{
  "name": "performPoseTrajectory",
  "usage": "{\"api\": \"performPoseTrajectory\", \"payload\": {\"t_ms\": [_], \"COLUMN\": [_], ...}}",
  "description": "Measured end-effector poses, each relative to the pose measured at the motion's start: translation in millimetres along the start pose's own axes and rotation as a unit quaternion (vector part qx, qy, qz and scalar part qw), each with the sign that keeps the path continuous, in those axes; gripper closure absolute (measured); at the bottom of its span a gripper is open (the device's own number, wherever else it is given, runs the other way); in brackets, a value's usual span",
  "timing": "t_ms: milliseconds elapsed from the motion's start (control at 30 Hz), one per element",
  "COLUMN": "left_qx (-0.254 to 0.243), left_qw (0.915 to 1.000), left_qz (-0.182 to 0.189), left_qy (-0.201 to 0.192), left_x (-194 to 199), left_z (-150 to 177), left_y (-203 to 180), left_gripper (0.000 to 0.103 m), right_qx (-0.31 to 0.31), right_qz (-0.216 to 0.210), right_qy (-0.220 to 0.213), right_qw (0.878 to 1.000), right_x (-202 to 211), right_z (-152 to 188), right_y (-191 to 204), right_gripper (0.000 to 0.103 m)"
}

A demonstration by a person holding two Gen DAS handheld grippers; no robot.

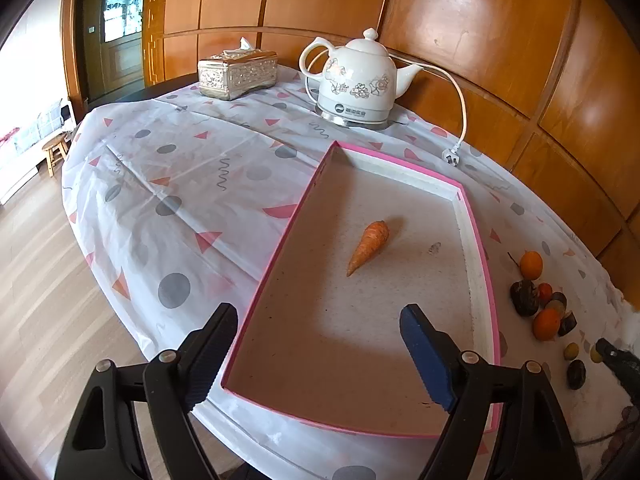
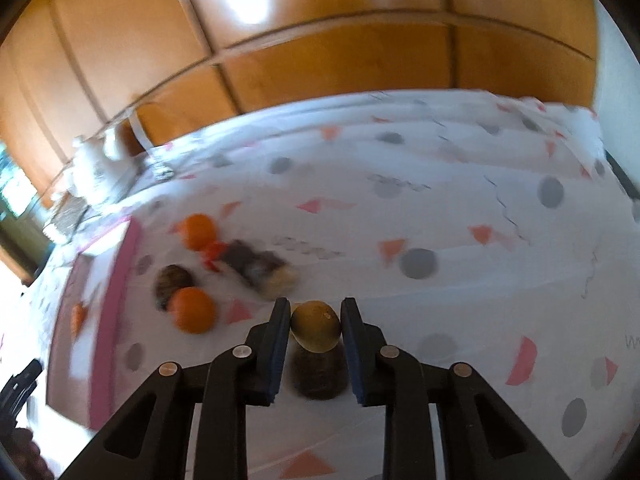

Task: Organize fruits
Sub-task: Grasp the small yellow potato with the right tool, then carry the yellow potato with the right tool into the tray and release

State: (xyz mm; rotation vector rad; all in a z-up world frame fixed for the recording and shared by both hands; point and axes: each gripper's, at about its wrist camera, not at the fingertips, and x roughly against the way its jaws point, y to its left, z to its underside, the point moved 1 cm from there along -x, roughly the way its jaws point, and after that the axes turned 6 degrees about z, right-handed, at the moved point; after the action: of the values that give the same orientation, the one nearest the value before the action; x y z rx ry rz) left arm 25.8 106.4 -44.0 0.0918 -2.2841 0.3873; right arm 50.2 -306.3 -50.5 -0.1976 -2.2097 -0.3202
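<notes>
Right wrist alone shows claw [image 2: 316, 322] gripping kiwi [image 2: 316, 325].

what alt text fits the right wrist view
The right gripper is shut on a small olive-brown oval fruit above a white patterned tablecloth. Left of it lie two round oranges beside a pink-rimmed tray.

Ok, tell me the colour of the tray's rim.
Pink, with a white inner wall; the tray rim shows best in the left wrist view.
</notes>
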Motion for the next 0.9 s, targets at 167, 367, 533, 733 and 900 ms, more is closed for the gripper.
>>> {"api": "performPoseTrajectory", "payload": {"t_ms": [167, 367, 533, 733, 900], "left_qx": [0.004, 0.012, 0.022, 0.034, 0.043], "left_qw": [1.0000, 0.9999, 0.9997, 0.9994, 0.9990], "left_qz": [0.001, 0.001, -0.002, -0.005, -0.007], "left_qy": [-0.001, -0.004, -0.005, -0.008, -0.007], "left_x": [2, 4, 5, 8, 8], "left_z": [0, 0, 0, -1, -1], "left_y": [2, 7, 13, 19, 25], "left_gripper": [0.018, 0.017, 0.016, 0.015, 0.015], "right_qx": [0.072, 0.144, 0.179, 0.218, 0.244], "right_qz": [-0.051, -0.094, -0.119, -0.148, -0.168], "right_qy": [-0.008, -0.002, 0.012, 0.021, 0.020], "right_qw": [0.996, 0.985, 0.977, 0.964, 0.955], "right_x": [12, 18, 19, 20, 24], "right_z": [4, 18, 33, 43, 45], "right_y": [52, 107, 140, 176, 203], "right_gripper": [0.077, 0.077, 0.077, 0.077, 0.077]}}
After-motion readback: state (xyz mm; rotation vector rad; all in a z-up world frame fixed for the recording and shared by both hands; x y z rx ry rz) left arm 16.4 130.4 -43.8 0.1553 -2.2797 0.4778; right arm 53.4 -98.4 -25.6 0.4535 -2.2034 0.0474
